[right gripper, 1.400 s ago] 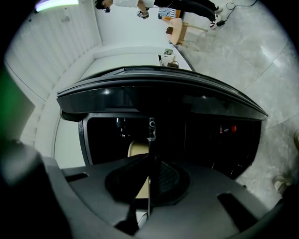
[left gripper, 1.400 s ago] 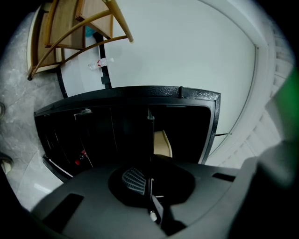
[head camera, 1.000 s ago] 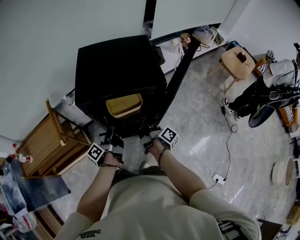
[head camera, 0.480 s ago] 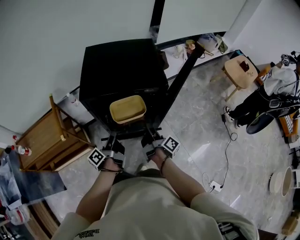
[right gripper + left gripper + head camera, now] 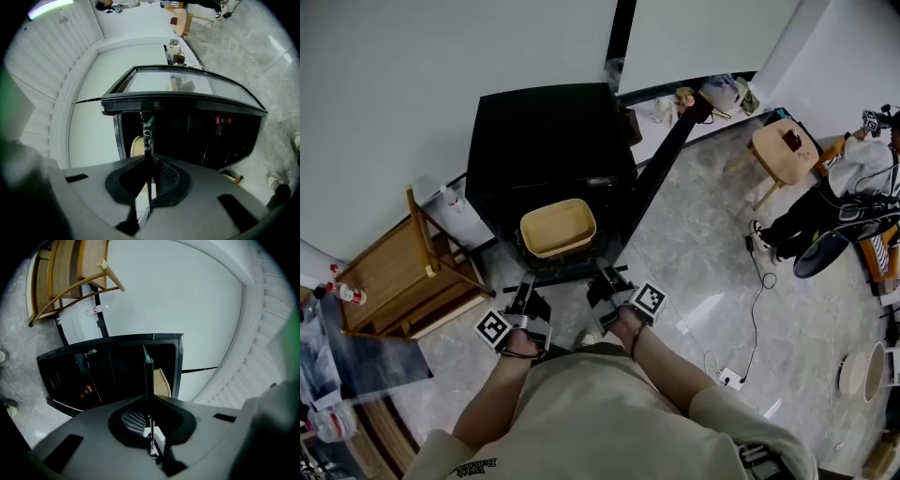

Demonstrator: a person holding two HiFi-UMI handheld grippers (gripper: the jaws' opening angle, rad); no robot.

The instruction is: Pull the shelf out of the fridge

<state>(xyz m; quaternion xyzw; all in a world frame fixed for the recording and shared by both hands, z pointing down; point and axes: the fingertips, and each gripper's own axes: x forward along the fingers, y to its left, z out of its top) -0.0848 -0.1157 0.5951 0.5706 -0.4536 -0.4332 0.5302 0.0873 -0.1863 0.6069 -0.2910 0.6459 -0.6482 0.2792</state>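
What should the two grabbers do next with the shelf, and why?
Probably pull the shelf a little more straight toward the person, held level. The left gripper and right gripper each have their jaws shut on its front edge. Its back looks still inside the fridge. A tan bowl sits on it and could slide if it tips.

the head view looks steeply down on the fridge (image 5: 546,131), which both near, level gripper views also face.
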